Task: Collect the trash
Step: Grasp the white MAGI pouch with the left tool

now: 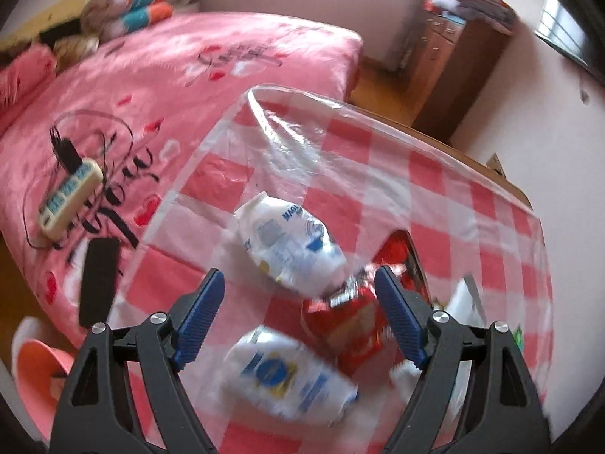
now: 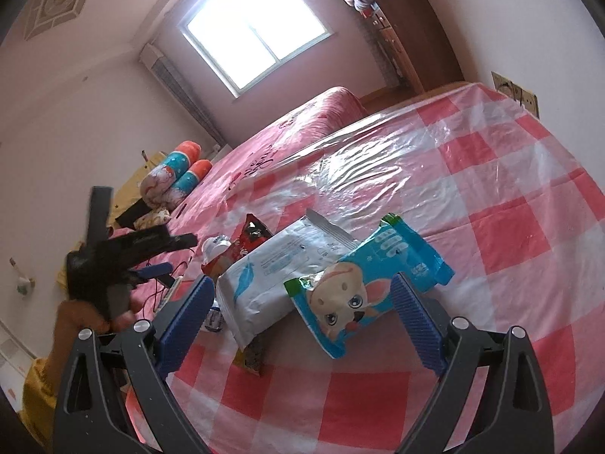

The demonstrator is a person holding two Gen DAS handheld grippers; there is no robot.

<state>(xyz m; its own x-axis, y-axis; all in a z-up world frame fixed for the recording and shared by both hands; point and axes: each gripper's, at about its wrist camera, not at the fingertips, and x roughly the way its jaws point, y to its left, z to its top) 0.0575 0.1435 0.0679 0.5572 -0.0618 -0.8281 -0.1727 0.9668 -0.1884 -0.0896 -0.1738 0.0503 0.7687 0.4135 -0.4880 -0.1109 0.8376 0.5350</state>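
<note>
Wide apart stand the blue fingers (image 1: 200, 321) of the left gripper (image 1: 302, 317), holding nothing. Between them and just ahead lies a white packet (image 1: 291, 244) with blue print; letters like "MAG" show, the rest blurs. A second white packet (image 1: 287, 374) sits lower between the fingers, nearer the camera. By the right-hand finger lies a red wrapper (image 1: 351, 325), its writing unreadable. All rest on the checked cloth (image 1: 435, 174). Off beyond the left-hand finger, on the bed (image 1: 170, 75), lies a power strip (image 1: 70, 196).

Over to the right wrist view: the right gripper (image 2: 306, 310) is also spread wide and empty. A blue pack (image 2: 363, 283) with a cartoon animal lies between its fingers, not pinched. A white pack (image 2: 272, 276) with a feather mark is tucked partly under it, toward the left-hand finger; small print there is too fine to read. Beyond that finger, the left gripper (image 2: 166, 255) hovers in a hand (image 2: 87, 314).

My read: this is the approach before a first pick, nothing collected yet. Next call is to lower onto one packet and close squarely, as the crinkly film may slip.
</note>
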